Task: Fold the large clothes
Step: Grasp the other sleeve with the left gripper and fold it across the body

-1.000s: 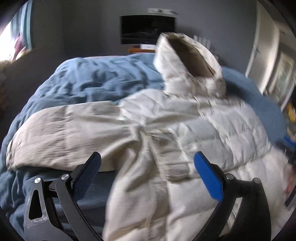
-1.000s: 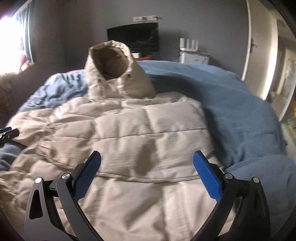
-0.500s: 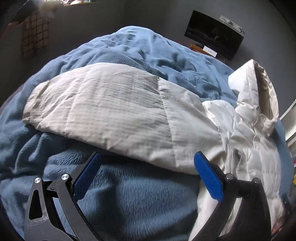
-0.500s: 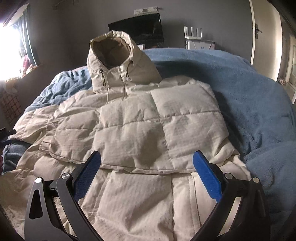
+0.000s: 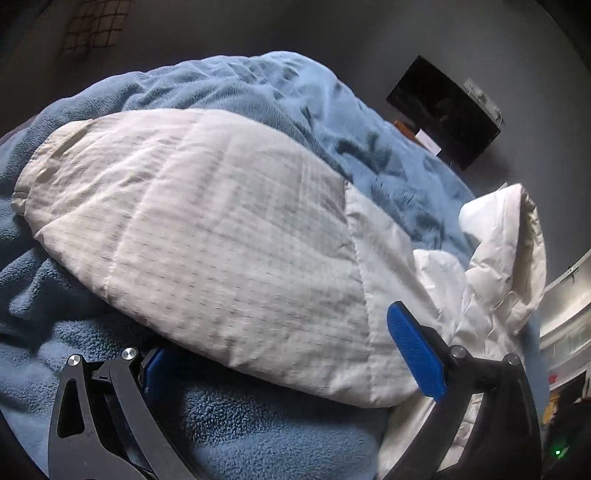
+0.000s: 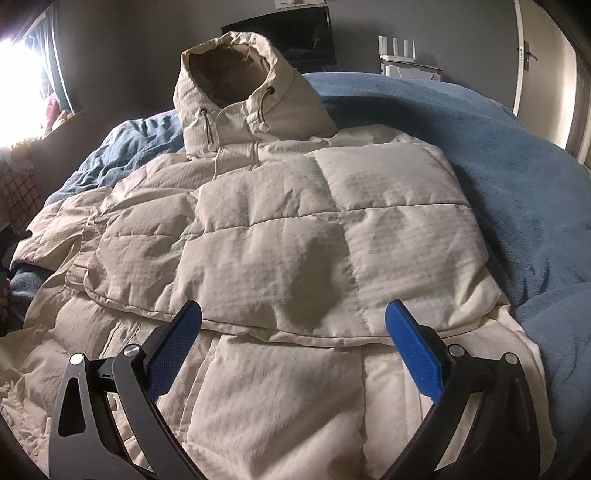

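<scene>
Sleeve fold in hand — my left tool [image 5: 284, 354] is at the outstretched sleeve [image 5: 207, 229] of the puffer jacket [image 6: 280, 236], not gripping yet.

Jacket lies spread on the blue fleece blanket [image 6: 517, 177] of the bed, hood [image 6: 236, 77] at the far end, one panel looking already folded across the chest. Left tool is spread wide, one pad tucked under the sleeve's near edge, the other above it; next I'd judge: pinch that edge, carry the sleeve over onto the jacket body. My right tool [image 6: 291, 350] is spread too, over the jacket's lower part, holding nothing. Puffy fabric — may slip or spring back. Room: grey wall, dark TV [image 6: 295, 33] beyond the hood, bright window [image 6: 22, 92] left of the hood, door [image 6: 532, 74] right of it.
</scene>
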`<state>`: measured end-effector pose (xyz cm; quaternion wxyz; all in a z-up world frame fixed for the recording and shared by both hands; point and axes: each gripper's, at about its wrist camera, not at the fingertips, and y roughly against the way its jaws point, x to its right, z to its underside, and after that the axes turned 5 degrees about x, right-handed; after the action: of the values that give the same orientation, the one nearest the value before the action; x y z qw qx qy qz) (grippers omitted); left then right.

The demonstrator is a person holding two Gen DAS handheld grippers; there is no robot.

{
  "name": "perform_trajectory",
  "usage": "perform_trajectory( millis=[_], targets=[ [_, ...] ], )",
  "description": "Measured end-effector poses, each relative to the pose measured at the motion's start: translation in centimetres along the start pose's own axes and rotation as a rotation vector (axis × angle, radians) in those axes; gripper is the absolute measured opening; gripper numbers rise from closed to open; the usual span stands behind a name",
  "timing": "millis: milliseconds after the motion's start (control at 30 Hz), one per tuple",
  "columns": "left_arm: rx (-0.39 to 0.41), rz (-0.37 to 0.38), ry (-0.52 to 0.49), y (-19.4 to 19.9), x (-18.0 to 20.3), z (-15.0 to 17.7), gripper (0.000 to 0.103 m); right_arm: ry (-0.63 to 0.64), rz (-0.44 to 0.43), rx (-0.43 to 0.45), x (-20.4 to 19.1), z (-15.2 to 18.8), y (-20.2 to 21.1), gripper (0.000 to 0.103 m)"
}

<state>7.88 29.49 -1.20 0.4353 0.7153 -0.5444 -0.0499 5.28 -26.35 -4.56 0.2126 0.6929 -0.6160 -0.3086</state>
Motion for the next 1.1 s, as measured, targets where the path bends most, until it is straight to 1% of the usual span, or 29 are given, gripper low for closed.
perform_trajectory(
  millis=[100,200,300,400,467,500,533,567,600,633,667,700,733,800,867,1000,1033,1100],
  targets=[
    [0.021,-0.041,-0.045,0.5,0.8,-0.1,0.092,0.011,-0.009,-0.001,-0.2,0.0,-0.1,0.095],
    [0.021,-0.064,-0.038,0.5,0.9,-0.3,0.088,0.015,-0.016,-0.004,-0.4,0.1,-0.3,0.095],
    [0.057,-0.084,-0.067,1.3,1.5,-0.5,0.088,0.019,-0.023,-0.003,-0.5,0.0,-0.3,0.095],
    [0.076,-0.128,-0.091,0.4,1.5,-1.0,0.088,0.017,-0.024,-0.005,-0.5,0.0,-0.4,0.095],
    [0.079,-0.104,-0.063,-0.6,0.9,-1.4,0.089,0.018,-0.025,-0.006,-0.5,0.0,-0.4,0.095],
    [0.082,-0.1,-0.042,-1.0,0.4,-1.6,0.086,0.02,-0.025,-0.006,-0.5,0.1,-0.4,0.095],
    [0.1,-0.119,-0.028,-0.9,0.2,-1.7,0.069,0.022,-0.025,-0.006,-0.6,0.1,-0.4,0.095],
    [0.115,-0.149,-0.023,-0.6,0.0,-1.8,0.054,0.024,-0.025,-0.005,-0.6,0.1,-0.4,0.095],
    [0.127,-0.155,-0.024,-0.3,0.0,-1.8,0.024,0.026,-0.025,-0.004,-0.6,0.1,-0.4,0.095],
    [0.152,-0.105,-0.017,0.4,-0.2,-2.0,0.013,0.028,-0.025,-0.004,-0.7,0.1,-0.4,0.095],
    [0.175,-0.088,-0.027,1.2,0.1,-2.1,0.012,0.029,-0.026,-0.003,-0.8,0.2,-0.4,0.095],
    [0.194,-0.098,-0.05,1.7,0.6,-2.1,0.01,0.031,-0.028,-0.002,-0.8,0.2,-0.3,0.095],
    [0.223,-0.1,-0.09,2.6,1.6,-2.1,0.008,0.032,-0.03,-0.001,-0.9,0.2,-0.3,0.095],
    [0.268,-0.102,-0.173,4.2,4.0,-2.1,0.007,0.037,-0.035,0.003,-0.9,0.2,-0.2,0.095],
    [0.297,-0.087,-0.227,5.5,6.0,-2.1,0.006,0.04,-0.039,0.007,-1.0,0.2,-0.2,0.095],
    [0.334,-0.013,-0.32,8.3,10.8,-1.9,0.005,0.03,-0.051,0.021,-0.6,0.2,0.1,0.095],
    [0.337,0.013,-0.35,9.0,12.5,-1.7,0.005,0.025,-0.055,0.023,-0.5,0.3,0.2,0.095],
    [0.342,0.066,-0.374,9.8,14.5,-1.3,0.005,0.017,-0.062,0.029,-0.3,0.3,0.3,0.095]
  ],
)
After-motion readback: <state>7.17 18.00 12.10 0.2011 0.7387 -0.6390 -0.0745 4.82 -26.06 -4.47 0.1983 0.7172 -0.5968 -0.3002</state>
